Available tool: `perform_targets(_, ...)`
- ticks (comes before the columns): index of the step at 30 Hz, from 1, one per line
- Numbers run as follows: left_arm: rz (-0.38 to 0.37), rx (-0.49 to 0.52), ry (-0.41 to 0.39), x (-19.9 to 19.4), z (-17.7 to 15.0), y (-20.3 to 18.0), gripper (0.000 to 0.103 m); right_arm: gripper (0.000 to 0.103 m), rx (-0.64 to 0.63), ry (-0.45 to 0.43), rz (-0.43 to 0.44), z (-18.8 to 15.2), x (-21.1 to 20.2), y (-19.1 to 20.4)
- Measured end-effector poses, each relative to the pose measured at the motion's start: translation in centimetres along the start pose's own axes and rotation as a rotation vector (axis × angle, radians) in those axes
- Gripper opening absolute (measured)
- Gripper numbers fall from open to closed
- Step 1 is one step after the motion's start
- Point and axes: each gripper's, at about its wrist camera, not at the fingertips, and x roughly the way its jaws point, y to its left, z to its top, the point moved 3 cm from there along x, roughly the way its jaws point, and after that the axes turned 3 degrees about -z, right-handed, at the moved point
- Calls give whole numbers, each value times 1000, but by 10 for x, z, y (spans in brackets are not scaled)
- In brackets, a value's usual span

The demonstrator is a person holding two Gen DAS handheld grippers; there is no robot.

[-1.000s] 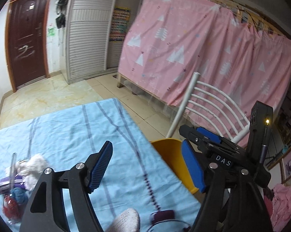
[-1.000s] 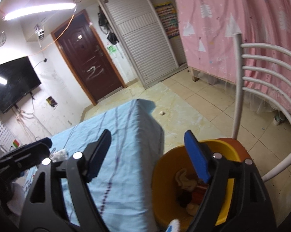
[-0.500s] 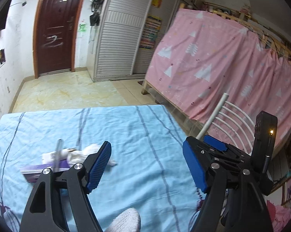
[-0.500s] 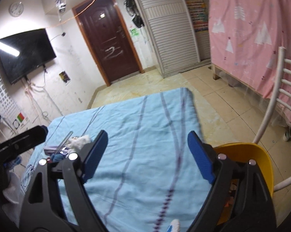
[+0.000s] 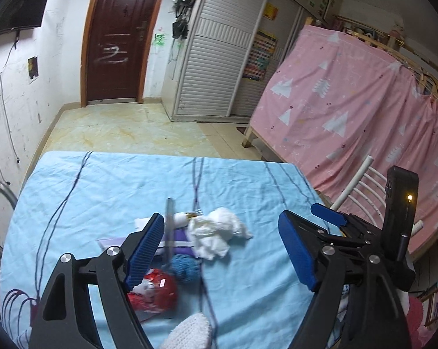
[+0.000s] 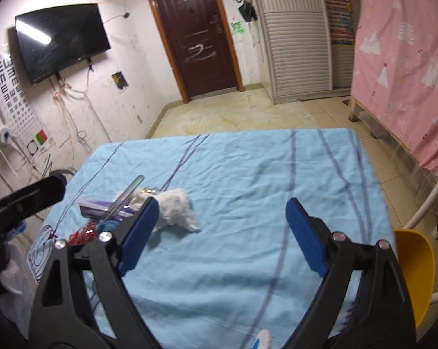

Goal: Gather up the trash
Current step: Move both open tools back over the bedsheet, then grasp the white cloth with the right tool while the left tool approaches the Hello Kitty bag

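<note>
In the left wrist view, the left gripper [image 5: 221,250] is in the lower middle of the frame, its jaws opening and grasping nothing. Behind it, a pile of trash lies on the desk [image 5: 102,192] with blue cloth: a red wrapper [image 5: 160,286], a purple box [image 5: 178,240] and white tissue [image 5: 216,232]. In the right wrist view, the right gripper [image 6: 221,232] is also opening and empty; the tissue [image 6: 175,208] is left of centre. A yellow bin [image 6: 416,267] is at the right edge.

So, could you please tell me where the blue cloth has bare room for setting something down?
The blue cloth is bare from the crumpled tissue to the edge by the yellow bin, and along the far edge. It is crowded around the purple box and red wrapper.
</note>
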Motion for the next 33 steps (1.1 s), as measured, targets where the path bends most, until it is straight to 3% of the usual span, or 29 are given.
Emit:
perform_targets(10,36,-27,9,-15,-7,42,74,87,-68,81,29,-1,34,37)
perform_targets(17,36,42,71,-10,-28,53,74,89,-96,128,25,-1,55,51)
perform_targets(33,-53,128,114,-12,-57,65,74,89,-137,217,-3,-3,83,59)
